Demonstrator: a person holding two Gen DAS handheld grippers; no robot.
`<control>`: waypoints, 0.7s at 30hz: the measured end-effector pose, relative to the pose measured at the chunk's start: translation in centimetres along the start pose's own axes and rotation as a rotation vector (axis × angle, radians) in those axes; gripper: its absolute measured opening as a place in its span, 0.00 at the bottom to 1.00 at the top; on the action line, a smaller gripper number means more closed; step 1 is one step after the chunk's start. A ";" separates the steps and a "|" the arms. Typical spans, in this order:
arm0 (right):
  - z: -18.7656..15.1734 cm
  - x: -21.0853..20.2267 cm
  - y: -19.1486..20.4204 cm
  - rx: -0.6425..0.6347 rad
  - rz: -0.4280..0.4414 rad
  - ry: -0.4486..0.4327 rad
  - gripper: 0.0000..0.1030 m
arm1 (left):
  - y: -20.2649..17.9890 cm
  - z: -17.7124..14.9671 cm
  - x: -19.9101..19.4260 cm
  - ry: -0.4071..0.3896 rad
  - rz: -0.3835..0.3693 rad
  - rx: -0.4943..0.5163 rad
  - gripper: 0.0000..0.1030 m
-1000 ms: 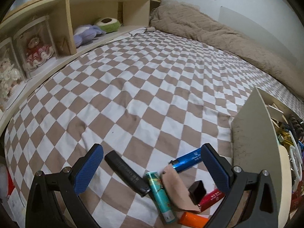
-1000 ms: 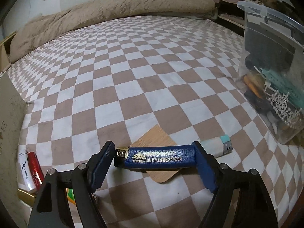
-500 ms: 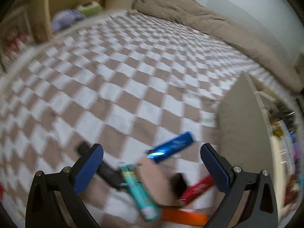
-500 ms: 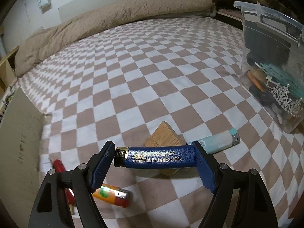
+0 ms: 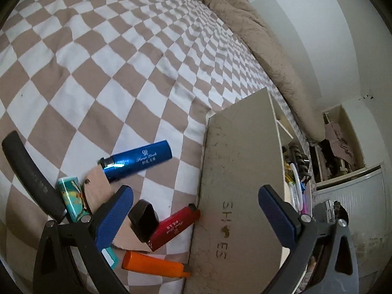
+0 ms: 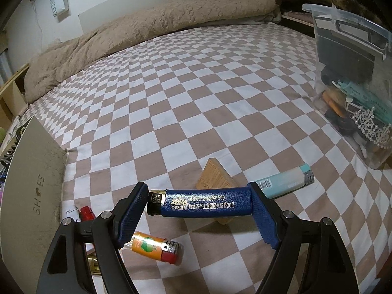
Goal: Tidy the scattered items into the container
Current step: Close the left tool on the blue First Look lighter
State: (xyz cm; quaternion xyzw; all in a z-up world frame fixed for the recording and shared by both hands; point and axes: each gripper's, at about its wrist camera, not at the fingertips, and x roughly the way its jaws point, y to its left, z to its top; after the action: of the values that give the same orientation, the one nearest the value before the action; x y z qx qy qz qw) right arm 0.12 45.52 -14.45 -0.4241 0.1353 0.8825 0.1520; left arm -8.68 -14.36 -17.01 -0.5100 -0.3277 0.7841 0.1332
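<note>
I've got the dark blue lighter (image 6: 204, 203) clamped end to end in my right gripper (image 6: 198, 210), lifted clear of the bed (image 6: 196, 85) for carrying. The shoebox (image 6: 31, 183) sits at nine o'clock. My left gripper (image 5: 196, 210), jaws apart and empty, hovers over the red lighter (image 5: 175, 227), likely next.

A checkered bedspread (image 6: 196, 93) and beige blanket (image 6: 152, 29) lie before a white wall (image 5: 330, 36).

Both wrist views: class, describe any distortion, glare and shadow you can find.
Left wrist view: fisheye bends the checked bedcover; glare streaks the metallic blue lighter. Right wrist view: the dark blue lighter casts a soft shadow below.
</note>
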 end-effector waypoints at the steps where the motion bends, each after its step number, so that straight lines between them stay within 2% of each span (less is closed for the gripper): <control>1: 0.0 0.0 0.0 -0.001 -0.001 0.001 0.79 | 0.0 0.0 0.2 0.005 0.007 -0.001 1.00; 3: -0.1 0.0 0.1 -0.003 -0.005 0.001 0.79 | -0.2 0.0 0.3 0.008 0.028 0.009 1.00; 8: -0.1 0.1 0.4 -0.014 -0.017 0.007 0.79 | -1.8 0.1 2.0 0.011 0.202 0.079 1.00; 12: -0.2 0.0 0.4 -0.017 -0.013 0.006 0.79 | -1.0 0.3 1.7 -0.002 0.193 0.041 0.97; 18: -0.3 0.1 0.4 -0.021 -0.014 0.009 0.79 | 0.6 0.0 -0.6 -0.067 0.158 -0.042 0.92; 19: -0.3 0.1 0.4 -0.020 -0.010 0.010 0.79 | 0.7 0.0 -0.8 -0.073 0.177 -0.043 0.92; 21: -0.3 0.1 0.4 -0.021 -0.013 0.010 0.79 | 0.2 0.1 -1.0 -0.108 0.287 -0.021 0.92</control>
State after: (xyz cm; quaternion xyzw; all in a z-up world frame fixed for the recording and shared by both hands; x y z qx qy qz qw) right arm 0.13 45.02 -14.66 -0.4309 0.1241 0.8807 0.1528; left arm -8.33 -15.12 -16.45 -0.5101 -0.2665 0.8178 -0.0034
